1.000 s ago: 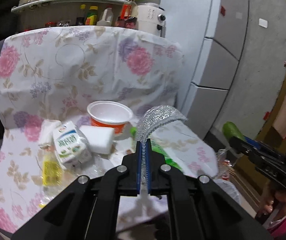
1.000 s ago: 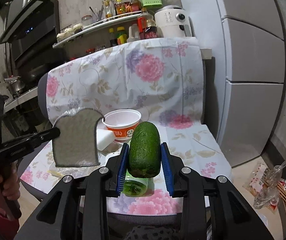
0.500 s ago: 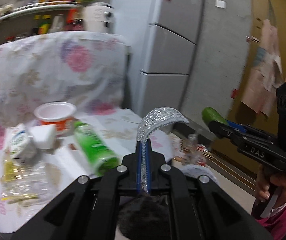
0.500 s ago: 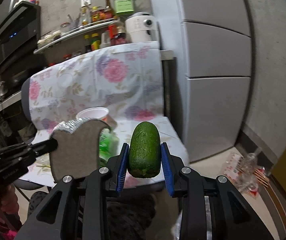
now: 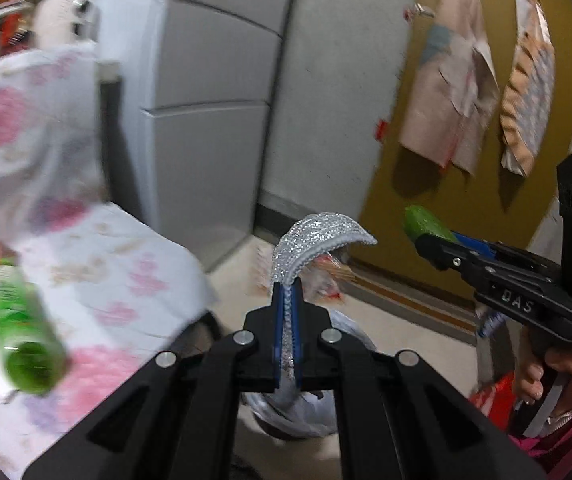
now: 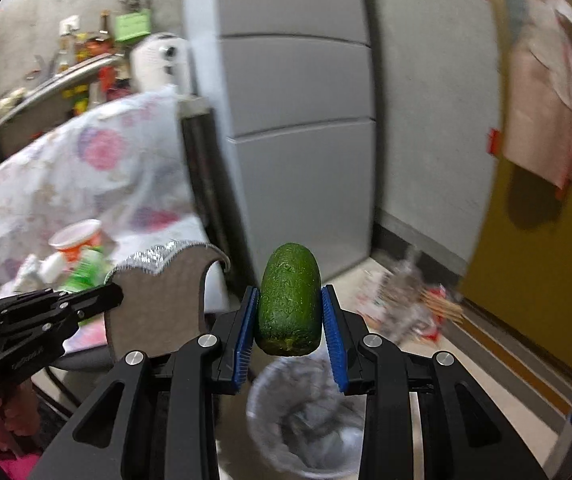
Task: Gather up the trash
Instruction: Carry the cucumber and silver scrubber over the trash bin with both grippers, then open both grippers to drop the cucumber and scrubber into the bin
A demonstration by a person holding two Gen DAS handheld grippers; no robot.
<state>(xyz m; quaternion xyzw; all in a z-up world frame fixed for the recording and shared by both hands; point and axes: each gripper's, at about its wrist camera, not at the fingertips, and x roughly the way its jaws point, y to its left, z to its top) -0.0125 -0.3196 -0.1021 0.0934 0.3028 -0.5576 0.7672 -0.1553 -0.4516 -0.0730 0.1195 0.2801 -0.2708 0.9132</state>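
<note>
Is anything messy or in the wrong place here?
Yes. Wrappers and skewers lie scattered on the floor by the yellow wall, outside the lined trash bin. A green bottle lies tipped over on the flowered cloth.

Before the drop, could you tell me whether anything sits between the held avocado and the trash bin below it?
Nothing visible does. The right gripper holds the avocado above the lined trash bin, with open air between. The left gripper, holding the scouring pad, is off to the side.
</note>
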